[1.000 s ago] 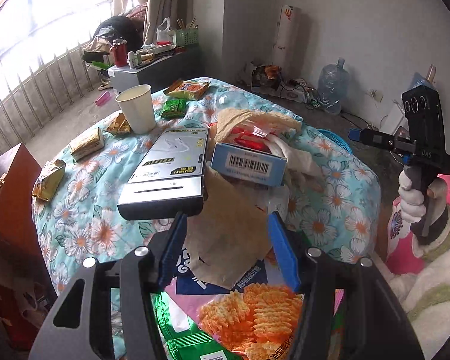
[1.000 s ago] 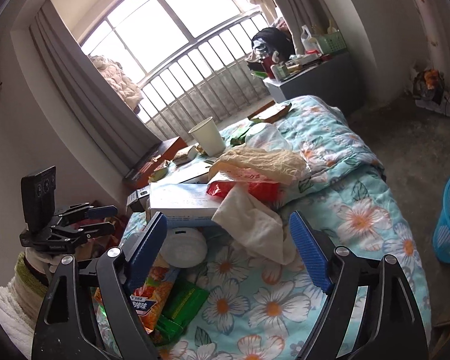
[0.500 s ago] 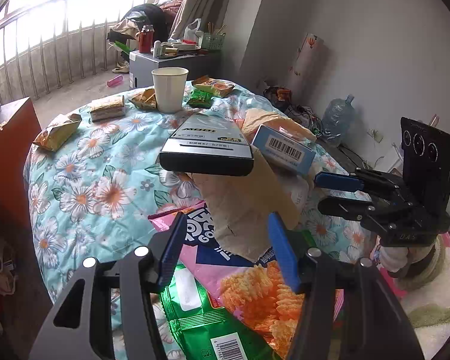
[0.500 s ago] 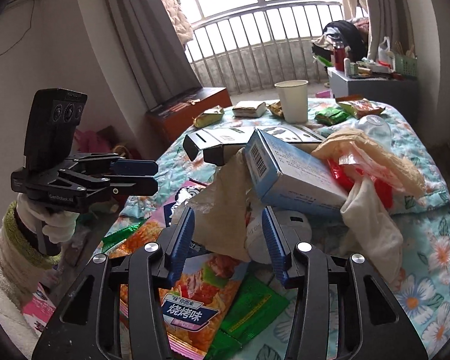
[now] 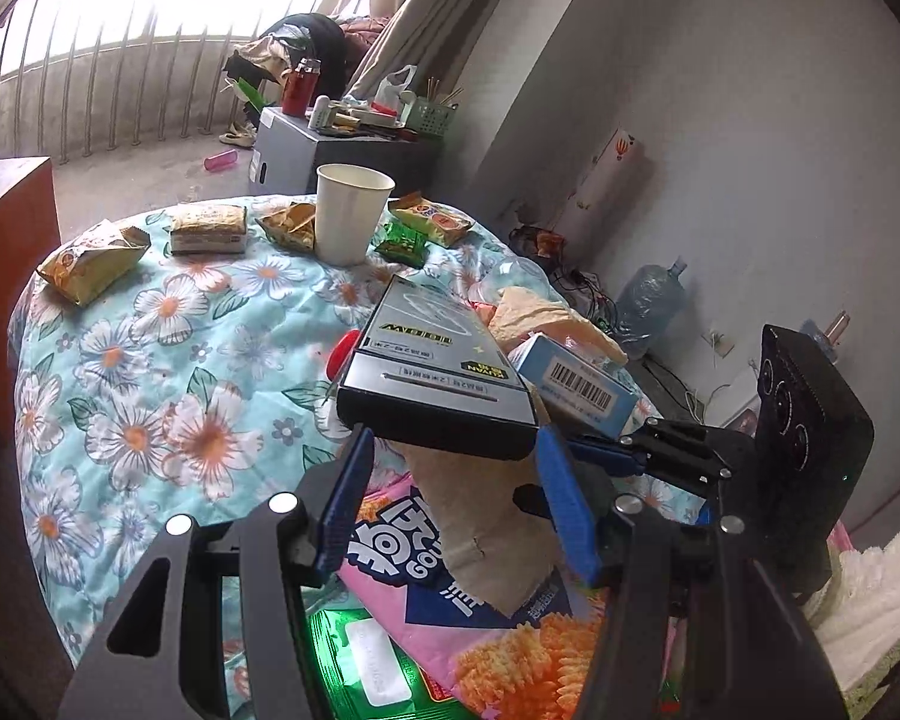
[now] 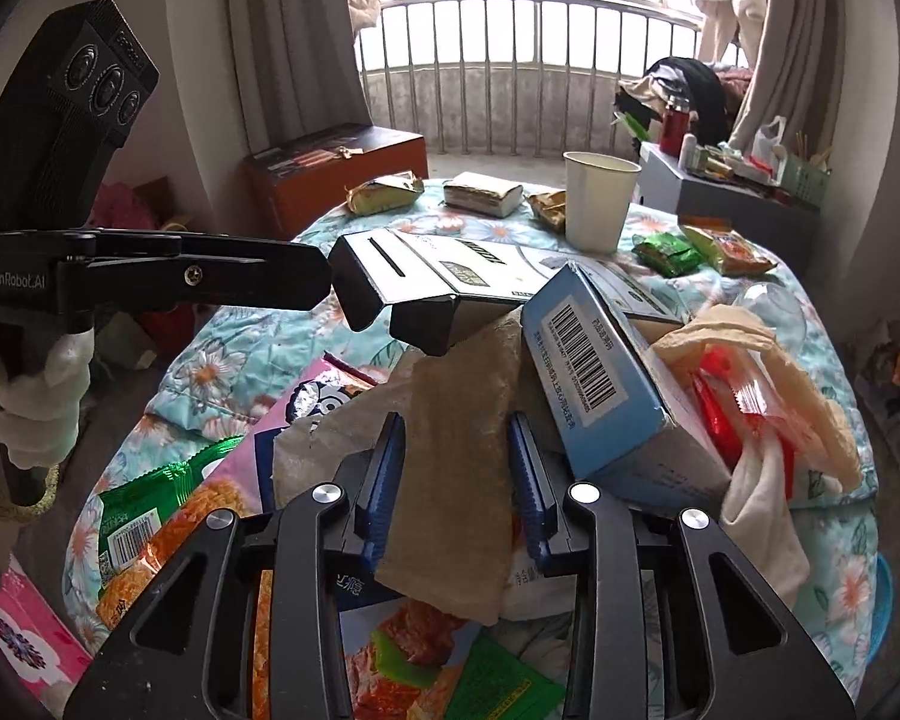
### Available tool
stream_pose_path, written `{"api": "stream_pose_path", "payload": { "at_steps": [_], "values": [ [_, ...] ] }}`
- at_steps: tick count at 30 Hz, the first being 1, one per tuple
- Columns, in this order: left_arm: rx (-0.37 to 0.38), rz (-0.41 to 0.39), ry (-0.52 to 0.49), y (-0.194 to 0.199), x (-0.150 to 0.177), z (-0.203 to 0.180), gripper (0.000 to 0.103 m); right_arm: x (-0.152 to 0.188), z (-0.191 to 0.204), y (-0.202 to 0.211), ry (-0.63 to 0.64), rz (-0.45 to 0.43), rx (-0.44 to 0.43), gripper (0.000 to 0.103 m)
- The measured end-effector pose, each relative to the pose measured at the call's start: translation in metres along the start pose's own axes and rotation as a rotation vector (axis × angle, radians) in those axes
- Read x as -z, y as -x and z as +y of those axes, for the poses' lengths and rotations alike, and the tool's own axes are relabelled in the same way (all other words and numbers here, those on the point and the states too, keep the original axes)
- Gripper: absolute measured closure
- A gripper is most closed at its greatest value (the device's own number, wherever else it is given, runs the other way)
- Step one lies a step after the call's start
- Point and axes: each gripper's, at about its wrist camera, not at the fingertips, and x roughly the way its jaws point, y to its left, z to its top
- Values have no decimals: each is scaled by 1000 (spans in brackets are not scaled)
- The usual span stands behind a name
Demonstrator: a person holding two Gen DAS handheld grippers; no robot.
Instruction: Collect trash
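A heap of trash lies on the flowered table: a black and silver box [image 5: 435,369] [image 6: 450,282], a blue barcode box [image 5: 576,381] [image 6: 606,372], a brown paper piece [image 5: 480,516] [image 6: 456,468], and pink and green snack bags [image 5: 426,588] [image 6: 168,498]. My left gripper [image 5: 453,501] is open, its jaws on either side of the brown paper under the black box. My right gripper [image 6: 456,480] has its jaws closed in on the sides of the brown paper; it also shows in the left wrist view [image 5: 654,456].
A paper cup [image 5: 351,213] [image 6: 597,201] and several snack wrappers [image 5: 93,261] stand at the table's far side. A red cabinet [image 6: 336,174] and a grey cabinet [image 5: 330,153] stand beyond. A water jug [image 5: 651,300] is on the floor. A blue bin edge [image 6: 882,588] shows at right.
My right gripper has moved in onto the heap and narrowed its jaws around the brown paper. My left gripper has swung left and closer under the black box.
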Motion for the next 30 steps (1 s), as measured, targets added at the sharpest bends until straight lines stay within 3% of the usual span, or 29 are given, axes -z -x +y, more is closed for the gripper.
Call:
{"api": "stream_pose_path", "payload": {
  "at_steps": [2, 3, 13, 17, 23, 27, 30],
  "values": [
    [0, 3, 5, -2, 0, 2, 48, 0, 1, -8, -7, 26, 2, 99],
    [0, 3, 8, -2, 0, 3, 48, 0, 0, -12, -19, 40, -12, 103],
    [-21, -56, 69, 10, -9, 16, 48, -29, -8, 32, -111, -100, -261, 103],
    [-17, -85, 90, 19, -10, 17, 48, -51, -25, 44, -178, -152, -338, 103],
    [-23, -96, 90, 27, -6, 15, 48, -80, -69, 84, -280, -302, -452, 103],
    [-20, -107, 81, 32, -5, 11, 48, -93, -109, 112, -317, -398, -394, 103],
    [-17, -116, 65, 35, -4, 6, 48, -94, -135, 111, -326, -389, -299, 103]
  ]
}}
